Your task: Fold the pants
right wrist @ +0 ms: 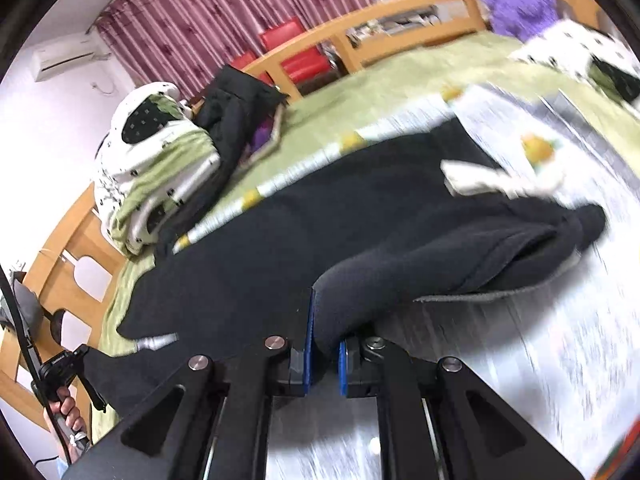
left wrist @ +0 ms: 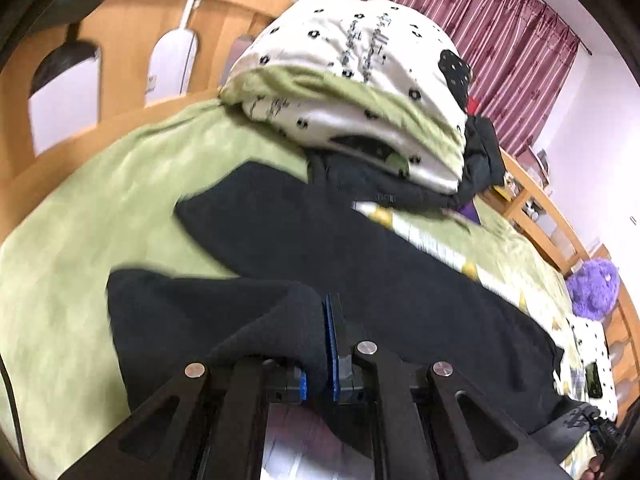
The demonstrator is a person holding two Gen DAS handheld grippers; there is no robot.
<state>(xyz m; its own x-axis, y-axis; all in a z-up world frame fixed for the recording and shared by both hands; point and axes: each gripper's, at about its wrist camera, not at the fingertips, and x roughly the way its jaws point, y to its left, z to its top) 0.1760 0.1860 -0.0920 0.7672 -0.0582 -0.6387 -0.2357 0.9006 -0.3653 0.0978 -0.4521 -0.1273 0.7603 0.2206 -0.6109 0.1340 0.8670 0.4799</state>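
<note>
Pants (left wrist: 360,264) lie across the bed (left wrist: 72,248), near its front edge. Left gripper (left wrist: 318,364) and right gripper (right wrist: 325,354): jaws nearly closed, each pinching black fabric. Soft, floppy fleece, probably light; I'd grip hems or waistband, though blur hides which.

left gripper (left wrist: 320,354): jaws nearly closed, blue pads (left wrist: 330,344) clamped on a bunch of black fabric; black linkage arms spread low across the left wrist view. right gripper (right wrist: 325,344): jaws likewise drawn in, blue pads (right wrist: 309,332) pinching a dark fold between them. in the right wrist view, at lower left, the person's left hand (right wrist: 70,410) wraps its fingers around the other gripper's handle. both views motion-blurred.
</note>
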